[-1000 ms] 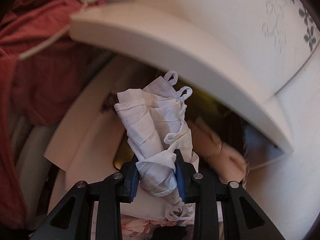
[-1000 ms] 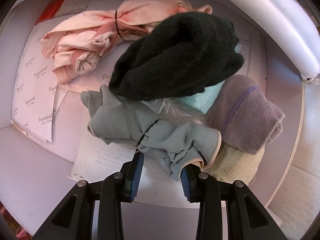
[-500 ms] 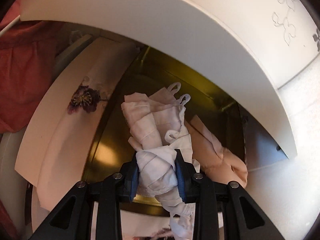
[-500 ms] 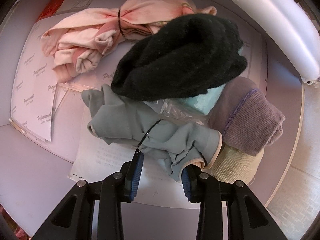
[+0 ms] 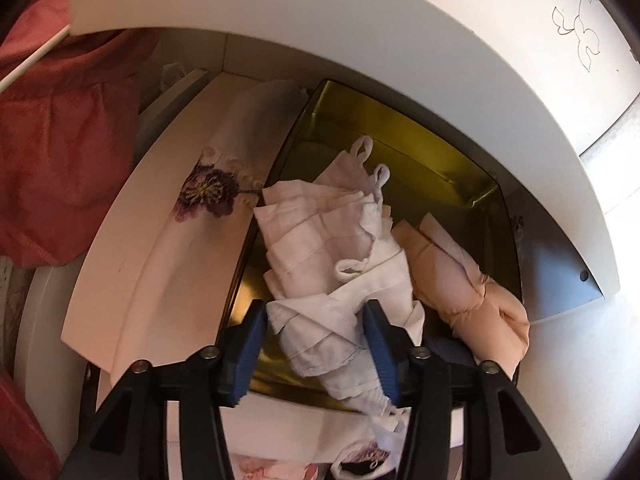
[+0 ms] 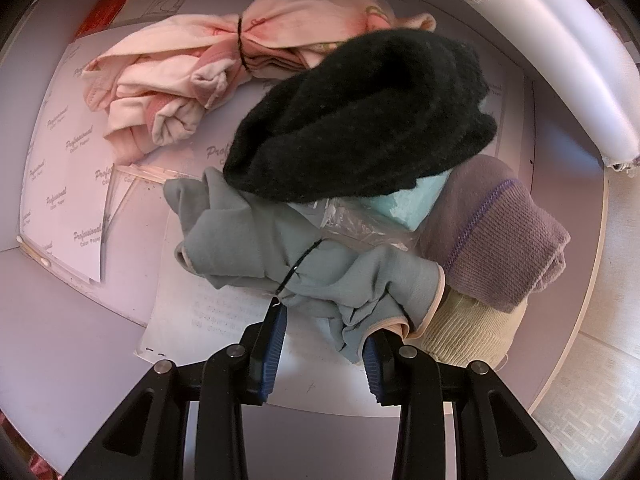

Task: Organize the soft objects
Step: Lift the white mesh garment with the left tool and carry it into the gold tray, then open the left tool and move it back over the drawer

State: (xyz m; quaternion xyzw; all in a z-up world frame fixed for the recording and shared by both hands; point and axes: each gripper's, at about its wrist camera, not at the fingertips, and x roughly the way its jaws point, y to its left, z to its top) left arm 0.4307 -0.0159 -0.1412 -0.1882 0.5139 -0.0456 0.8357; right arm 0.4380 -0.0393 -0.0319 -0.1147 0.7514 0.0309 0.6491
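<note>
Left wrist view: big white curved panel [image 5: 360, 52] arcs over the top, red fabric [image 5: 68, 140] bunched at far left. Under the panel a cream board with a purple flower print [image 5: 208, 194] runs diagonally, just beside a shiny gold-lined box [image 5: 432, 172]. Inside the box: white folded cloth bundle [image 5: 332, 248] with small loops at its upper end, lying lengthwise; peach rolled bundle [image 5: 472, 280] touching its right side. Left tongs [image 5: 316, 344] are opening, blue pads spread either side of the white bundle's lower end; left pad clear of the cloth, right pad at most brushing it, no pinch.

Right wrist view: white bin [image 6: 60, 320] with printed paper sheets [image 6: 64, 160] on its floor, white rounded rim [image 6: 560, 60] upper right. Black knit piece [image 6: 360, 120] on top of the pile, centre. Pink tied bundle [image 6: 192, 76] upper left, apart from the rest. Grey bundle [image 6: 280, 256] with a black tie, under the black piece's near edge. Purple knit piece [image 6: 500, 240] at right, cream knit piece [image 6: 468, 336] below it, small teal item [image 6: 416, 204] and clear plastic between. Right tongs [image 6: 324, 344] partly spread around the grey bundle's near tail; whether the pads actually press it, cannot tell.
</note>
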